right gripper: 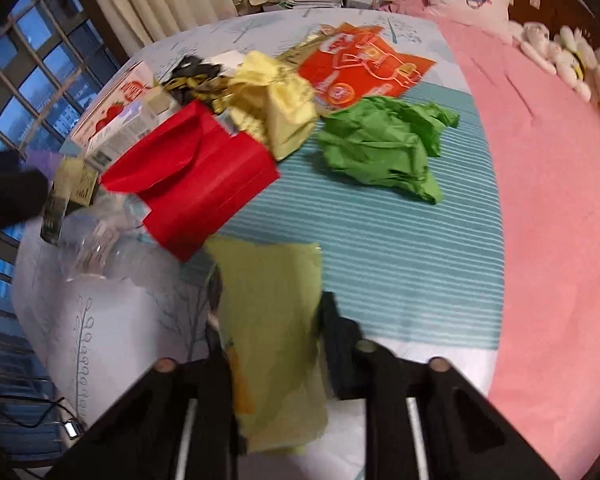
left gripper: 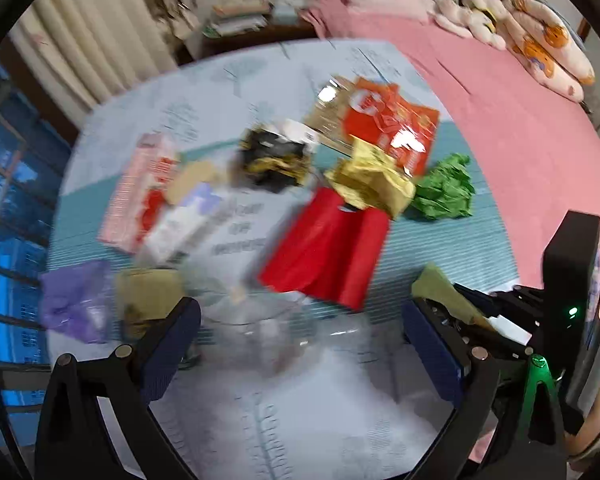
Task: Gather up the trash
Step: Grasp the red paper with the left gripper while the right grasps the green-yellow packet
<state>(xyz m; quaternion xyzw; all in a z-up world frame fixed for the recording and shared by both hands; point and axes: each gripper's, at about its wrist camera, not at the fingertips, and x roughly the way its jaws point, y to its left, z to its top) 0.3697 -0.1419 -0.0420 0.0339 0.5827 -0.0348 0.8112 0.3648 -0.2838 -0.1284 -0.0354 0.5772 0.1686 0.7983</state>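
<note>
Right wrist view: right gripper (right gripper: 269, 320) clamps a yellow-green sheet (right gripper: 272, 304) beside the red packet (right gripper: 196, 176); left gripper (left gripper: 300, 336) gapes empty.

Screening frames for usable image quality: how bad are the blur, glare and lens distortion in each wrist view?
Left wrist: heavy motion blur over the red bag and clear plastic; glare on the orange wrapper; fisheye bends the bed edge. Right wrist: sharper, the green paper reads well, but the yellow-green sheet in the right gripper and the near edge smear.
</note>
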